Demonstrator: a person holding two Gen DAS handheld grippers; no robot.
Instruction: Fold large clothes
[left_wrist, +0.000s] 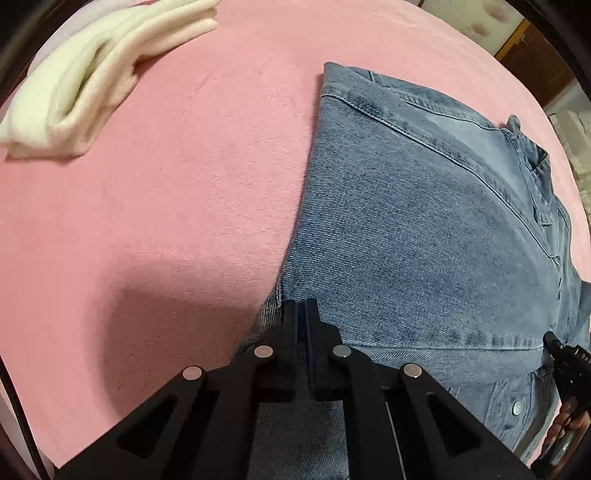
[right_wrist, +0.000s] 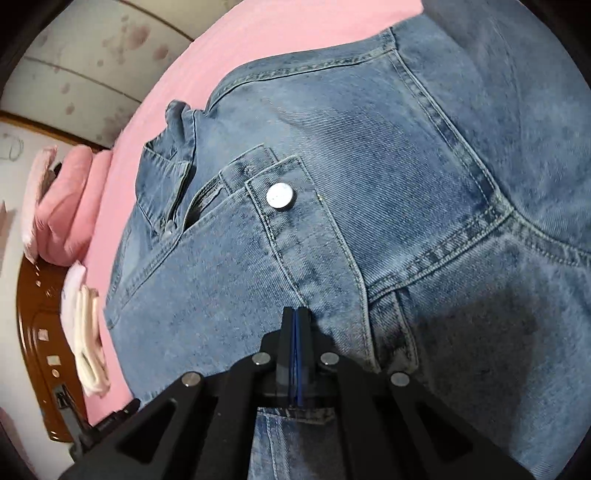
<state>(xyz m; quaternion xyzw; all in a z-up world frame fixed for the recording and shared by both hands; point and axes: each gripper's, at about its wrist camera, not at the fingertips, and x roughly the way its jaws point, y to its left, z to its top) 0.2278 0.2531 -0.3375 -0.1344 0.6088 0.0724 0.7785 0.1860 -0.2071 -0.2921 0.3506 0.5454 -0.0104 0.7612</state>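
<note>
A blue denim jacket (left_wrist: 417, 221) lies partly folded on the pink bed cover (left_wrist: 166, 184). My left gripper (left_wrist: 301, 308) is shut on the jacket's near left edge, with cloth pinched between the jaws. My right gripper (right_wrist: 295, 314) is shut on a denim fold near the jacket (right_wrist: 369, 184), just below a metal button (right_wrist: 280, 195). The right gripper also shows at the right edge of the left wrist view (left_wrist: 554, 341), at the jacket's right side.
A folded white garment (left_wrist: 99, 77) lies on the bed at the far left; it also shows in the right wrist view (right_wrist: 90, 350). A pink pillow (right_wrist: 62, 206) and a brown wooden headboard (right_wrist: 40, 332) stand at the left. A wall (right_wrist: 74, 55) is beyond the bed.
</note>
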